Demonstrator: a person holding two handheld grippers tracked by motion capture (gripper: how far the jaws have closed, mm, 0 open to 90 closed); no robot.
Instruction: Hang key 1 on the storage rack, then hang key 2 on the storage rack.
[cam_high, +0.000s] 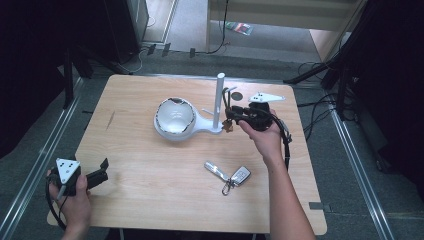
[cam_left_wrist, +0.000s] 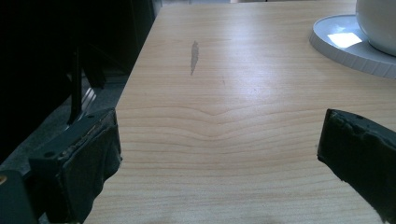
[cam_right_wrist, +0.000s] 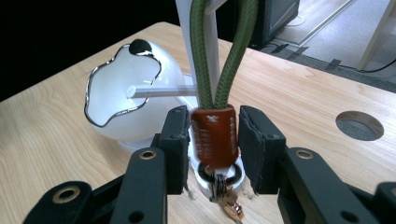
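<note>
Right gripper view puts the brown leather keychain tag (cam_right_wrist: 215, 135) at the centre of the frame, hanging on a green cord loop (cam_right_wrist: 223, 56) that runs up and out of the top edge, against the white post (cam_right_wrist: 212, 51) of the stand. We see the right hand-held gripper (cam_right_wrist: 215, 144) with its jaws on either side of the tag: the left pad lies against the leather, while the right pad shows a thin gap, so the jaws stand slightly apart and do not clamp it. Keys (cam_right_wrist: 226, 198) dangle below the tag.

From the high view, the right hand-held gripper (cam_high: 231, 119) sits right of centre, just beside the post (cam_high: 218, 102), with the white bowl (cam_high: 175, 117) to its left. A second set of keys with a fob (cam_high: 230, 175) lies lower, well apart, on bare tabletop (cam_high: 150, 190).

At lower left, the left hand-held gripper (cam_high: 102, 170) rests near the tabletop's edge, jaws wide apart over bare wood.
</note>
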